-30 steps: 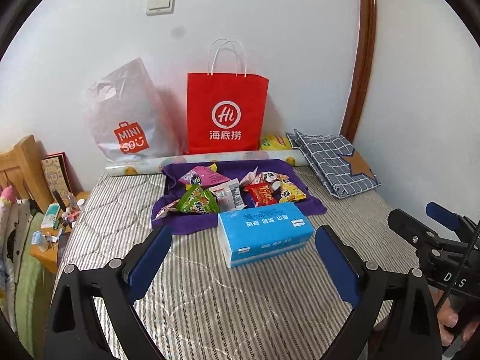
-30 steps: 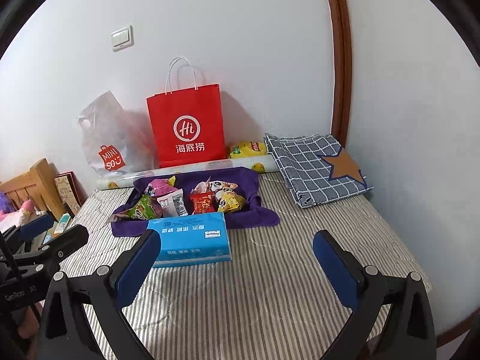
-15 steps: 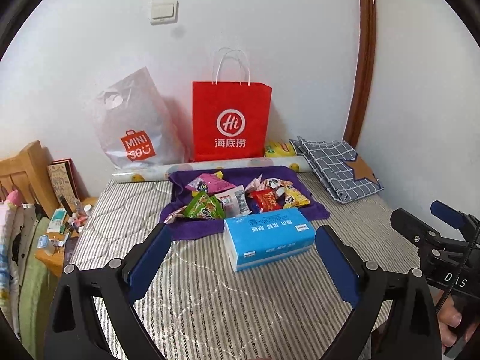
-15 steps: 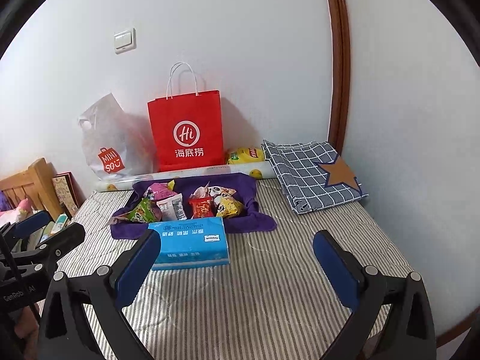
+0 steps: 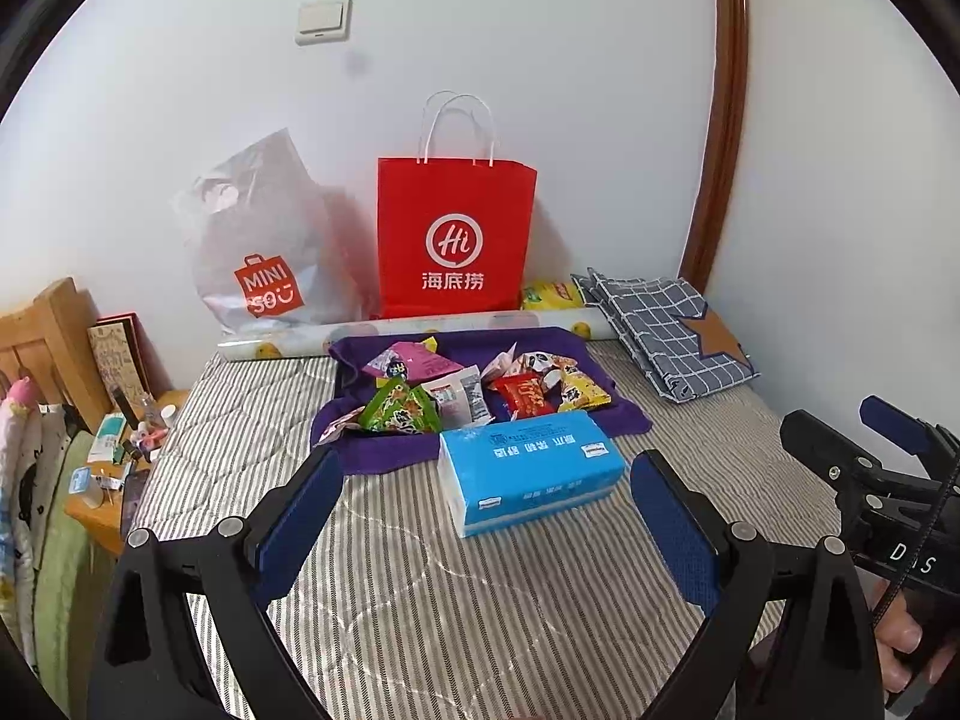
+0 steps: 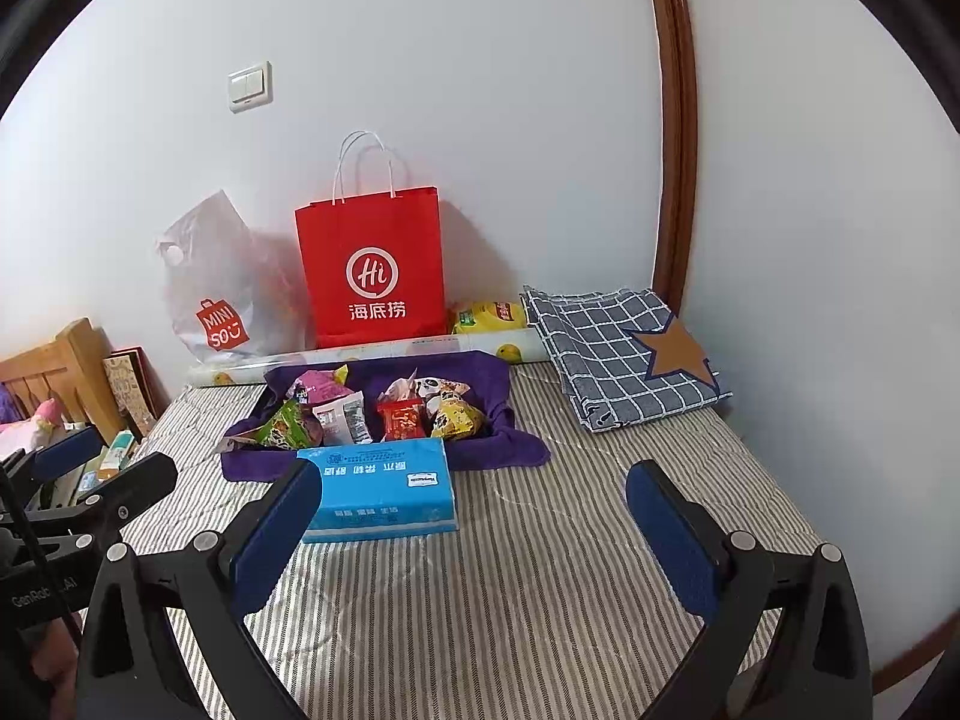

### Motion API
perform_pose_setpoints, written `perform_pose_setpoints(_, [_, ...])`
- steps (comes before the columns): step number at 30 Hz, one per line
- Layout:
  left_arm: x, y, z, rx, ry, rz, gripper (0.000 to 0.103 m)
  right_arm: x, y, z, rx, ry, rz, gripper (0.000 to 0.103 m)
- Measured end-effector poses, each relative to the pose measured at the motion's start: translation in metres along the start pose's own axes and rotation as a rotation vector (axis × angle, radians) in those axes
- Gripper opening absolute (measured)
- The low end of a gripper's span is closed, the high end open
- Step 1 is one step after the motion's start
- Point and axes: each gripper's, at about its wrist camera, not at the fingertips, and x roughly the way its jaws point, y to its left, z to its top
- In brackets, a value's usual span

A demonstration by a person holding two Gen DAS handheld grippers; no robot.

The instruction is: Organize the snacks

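Several snack packets lie in a heap on a purple cloth [image 5: 552,348] [image 6: 480,372] at the far middle of the striped bed: a green packet [image 5: 399,408] [image 6: 285,426], a pink packet [image 5: 414,360], a white packet [image 5: 462,396], a red packet [image 5: 525,393] [image 6: 402,420] and a yellow packet [image 5: 579,390] [image 6: 456,420]. A blue tissue pack [image 5: 528,471] [image 6: 381,492] lies in front of the cloth. My left gripper [image 5: 486,510] is open, above the bed short of the tissue pack. My right gripper [image 6: 474,522] is open too, holding nothing.
A red paper bag [image 5: 456,240] and a grey plastic shopping bag [image 5: 264,246] lean on the wall behind a rolled sheet [image 5: 414,324]. Folded checked fabric [image 5: 666,330] lies at the back right. A cluttered wooden bedside table [image 5: 114,468] stands left. A yellow packet [image 6: 489,315] sits by the wall.
Both grippers have drawn back and tilted up a little, so the bed scene sits lower and farther in both views. Nothing on the bed has moved.
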Motion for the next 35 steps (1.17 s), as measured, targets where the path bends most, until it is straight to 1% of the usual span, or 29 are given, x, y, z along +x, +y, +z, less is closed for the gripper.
perform_pose_setpoints(35, [-0.0052,-0.0041,0.0006,0.001,-0.011,-0.016,0.096,-0.0061,-0.0016,0.0015,0.005,-0.018,-0.004,0.103])
